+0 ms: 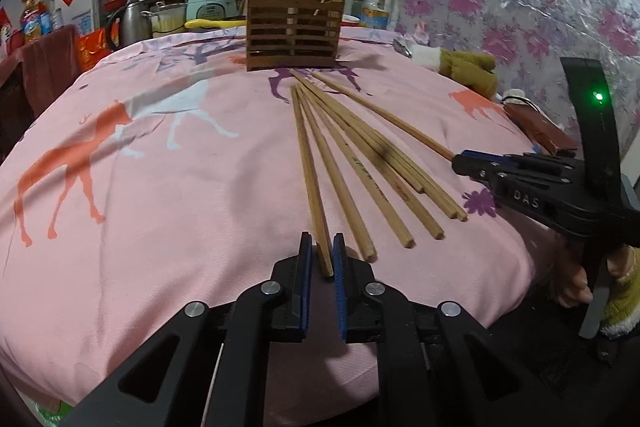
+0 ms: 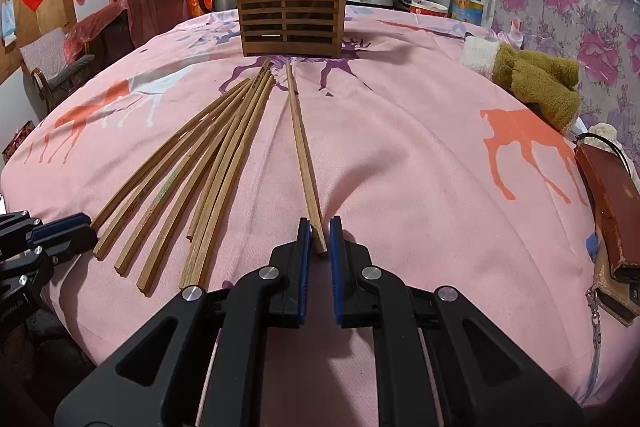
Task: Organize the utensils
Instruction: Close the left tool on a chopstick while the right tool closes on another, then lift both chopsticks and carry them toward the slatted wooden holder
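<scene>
Both grippers pinch one chopstick each: left gripper [image 1: 322, 259] grabs the leftmost stick [image 1: 310, 171], right gripper [image 2: 319, 243] the lone stick [image 2: 302, 147]. Holder [image 1: 295, 23] stands at 12 o'clock on the pink cloth [image 1: 160, 207].

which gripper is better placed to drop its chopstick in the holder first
Right, marginally. Both the left gripper and right gripper are shut on a chopstick end. The right's chopstick lies apart from the pile and points at the holder; the left's lies against the pile.
</scene>
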A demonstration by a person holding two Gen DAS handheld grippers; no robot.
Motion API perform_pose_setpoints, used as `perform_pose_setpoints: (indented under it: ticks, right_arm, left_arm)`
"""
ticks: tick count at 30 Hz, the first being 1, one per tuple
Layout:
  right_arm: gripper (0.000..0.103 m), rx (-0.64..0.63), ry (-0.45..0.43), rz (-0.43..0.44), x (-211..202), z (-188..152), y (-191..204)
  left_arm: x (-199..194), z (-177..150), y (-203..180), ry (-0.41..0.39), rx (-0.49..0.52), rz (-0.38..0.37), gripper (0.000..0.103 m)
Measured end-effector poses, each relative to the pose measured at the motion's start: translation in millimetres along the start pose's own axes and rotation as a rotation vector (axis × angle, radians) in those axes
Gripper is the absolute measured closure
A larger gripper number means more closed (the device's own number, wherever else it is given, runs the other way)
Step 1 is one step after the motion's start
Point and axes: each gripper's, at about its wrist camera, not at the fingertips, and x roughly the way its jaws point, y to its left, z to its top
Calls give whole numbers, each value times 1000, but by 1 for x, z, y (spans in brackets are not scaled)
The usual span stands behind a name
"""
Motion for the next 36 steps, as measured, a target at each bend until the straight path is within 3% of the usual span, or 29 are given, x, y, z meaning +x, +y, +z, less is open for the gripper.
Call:
perform_pose_setpoints:
  ticks: [6, 17, 21, 26, 31, 36]
  right_arm:
    - [94, 6, -5, 4, -1, 0, 0]
    - [94, 129, -155, 73, -43, 16, -24]
    - [88, 125, -68, 182, -32, 14, -25]
    - [88, 74, 29, 142, -5, 7, -12]
    - [87, 53, 22, 127, -3, 4, -7]
    - [79, 51, 46, 132, 3, 2, -6]
  left_arm:
    - [-6, 0, 2, -16, -6, 40, 97]
    - [-48, 29, 12, -105, -80, 55, 97]
    - [-52, 33, 14, -115, -96, 50, 97]
    - [-50, 32, 13, -112, -97, 51, 97]
    - [-50, 32, 13, -109, -99, 48, 97]
    - [-48, 31, 14, -98, -107, 43, 97]
